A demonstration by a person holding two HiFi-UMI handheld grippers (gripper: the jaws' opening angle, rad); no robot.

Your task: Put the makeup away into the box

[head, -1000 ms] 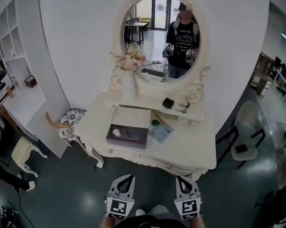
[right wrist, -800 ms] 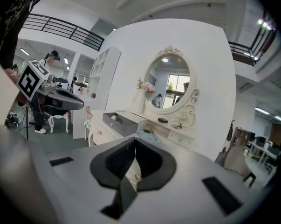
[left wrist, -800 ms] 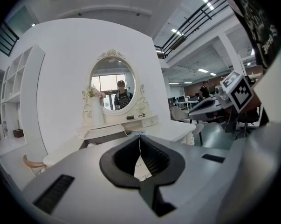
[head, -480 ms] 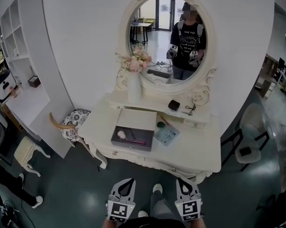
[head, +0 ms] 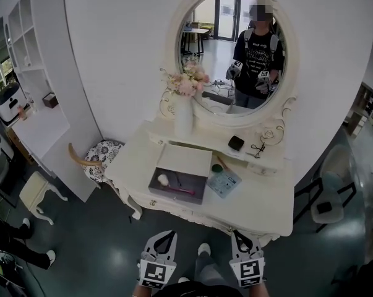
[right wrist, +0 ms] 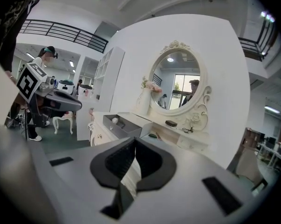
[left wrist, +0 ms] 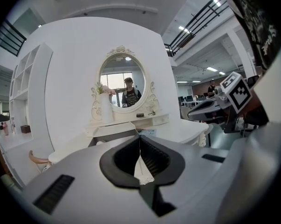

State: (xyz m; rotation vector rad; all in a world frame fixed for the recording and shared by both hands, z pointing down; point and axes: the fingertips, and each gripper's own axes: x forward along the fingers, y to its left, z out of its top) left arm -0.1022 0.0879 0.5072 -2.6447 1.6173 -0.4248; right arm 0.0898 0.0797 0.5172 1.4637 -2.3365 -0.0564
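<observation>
- the white dressing table (head: 260, 203) stands against the curved wall, well ahead of the person, out of reach of both tools for now.
- the oval mirror (head: 235, 48) above it reflects the person holding both grippers up at chest height, a carrying pose rather than a working one.
- the grey box (head: 172, 195) sits open on the tabletop, its white lid tipped up behind it, probably so things can be dropped straight in; a pink item (head: 185, 190) and a pale round puff (head: 163, 179) lie inside.
- the left gripper (head: 166, 235) has its jaws pressed together on nothing and points roughly level at the table.
- the right gripper (head: 239, 235) is likewise closed and empty, held alongside.
- just right of the box lie a teal packet (head: 225, 182) and a small green piece (head: 218, 167), seemingly makeup left to stow.
- a black case (head: 236, 143) rests on the raised back shelf; whether it is makeup is unclear.
</observation>
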